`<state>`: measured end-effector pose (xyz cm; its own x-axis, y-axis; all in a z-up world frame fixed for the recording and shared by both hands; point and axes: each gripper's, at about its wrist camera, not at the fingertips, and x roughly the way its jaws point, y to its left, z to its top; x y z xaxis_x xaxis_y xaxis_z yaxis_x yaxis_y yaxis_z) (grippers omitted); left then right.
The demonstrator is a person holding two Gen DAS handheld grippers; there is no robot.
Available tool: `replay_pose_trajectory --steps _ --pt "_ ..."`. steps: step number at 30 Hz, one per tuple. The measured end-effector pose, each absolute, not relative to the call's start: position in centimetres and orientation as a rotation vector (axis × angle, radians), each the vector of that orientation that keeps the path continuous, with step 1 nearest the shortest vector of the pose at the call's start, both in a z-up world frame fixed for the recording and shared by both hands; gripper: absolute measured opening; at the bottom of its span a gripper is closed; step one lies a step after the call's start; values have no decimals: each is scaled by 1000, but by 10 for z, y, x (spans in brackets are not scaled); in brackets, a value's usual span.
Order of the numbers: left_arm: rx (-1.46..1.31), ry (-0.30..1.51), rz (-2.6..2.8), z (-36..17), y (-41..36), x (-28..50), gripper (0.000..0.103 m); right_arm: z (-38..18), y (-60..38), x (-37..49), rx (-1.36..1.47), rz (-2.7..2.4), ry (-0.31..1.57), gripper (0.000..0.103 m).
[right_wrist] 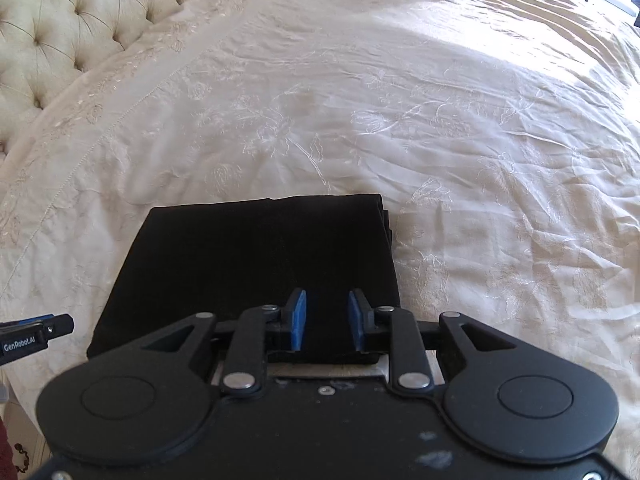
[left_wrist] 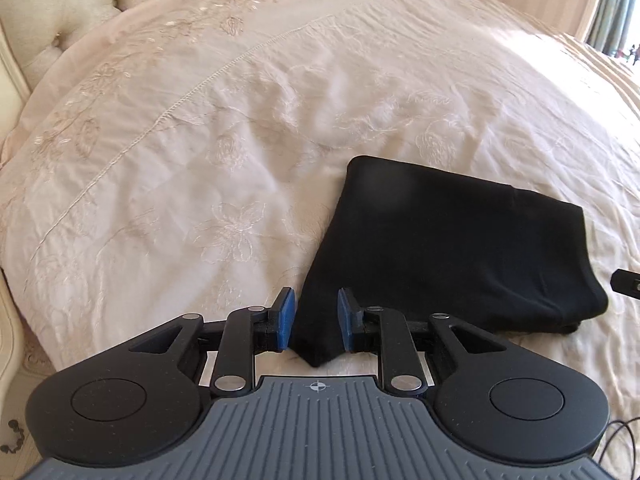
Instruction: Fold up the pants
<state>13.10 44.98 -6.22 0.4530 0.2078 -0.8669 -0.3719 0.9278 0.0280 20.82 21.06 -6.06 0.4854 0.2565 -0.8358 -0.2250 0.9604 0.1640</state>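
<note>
The black pants (left_wrist: pixel 448 248) lie folded into a compact rectangle on the cream bedspread; they also show in the right wrist view (right_wrist: pixel 256 264). My left gripper (left_wrist: pixel 316 316) is open, its blue pads on either side of the near left corner of the pants, without pinching it. My right gripper (right_wrist: pixel 327 317) is open above the near right part of the pants, with black cloth between the pads. The left gripper's tip shows at the left edge of the right wrist view (right_wrist: pixel 36 330). The right gripper's tip shows at the right edge of the left wrist view (left_wrist: pixel 626 282).
The embroidered cream bedspread (right_wrist: pixel 440 120) covers the whole bed. A tufted cream headboard (right_wrist: pixel 80 20) stands at the far left. Curtains and a window (left_wrist: pixel 616 20) are at the far right. The bed's carved frame edge (left_wrist: pixel 8 320) runs along the left.
</note>
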Motion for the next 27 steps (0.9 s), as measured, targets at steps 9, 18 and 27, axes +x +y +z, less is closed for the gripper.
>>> replay_pose_trajectory --steps 9,18,27 --pt "-47 1024 391 -28 391 99 35 -29 183 141 91 278 992 43" --pt "-14 956 331 9 344 78 47 11 160 97 108 264 903 58" --pt "-25 952 295 22 326 58 47 37 154 60 104 261 808 63"
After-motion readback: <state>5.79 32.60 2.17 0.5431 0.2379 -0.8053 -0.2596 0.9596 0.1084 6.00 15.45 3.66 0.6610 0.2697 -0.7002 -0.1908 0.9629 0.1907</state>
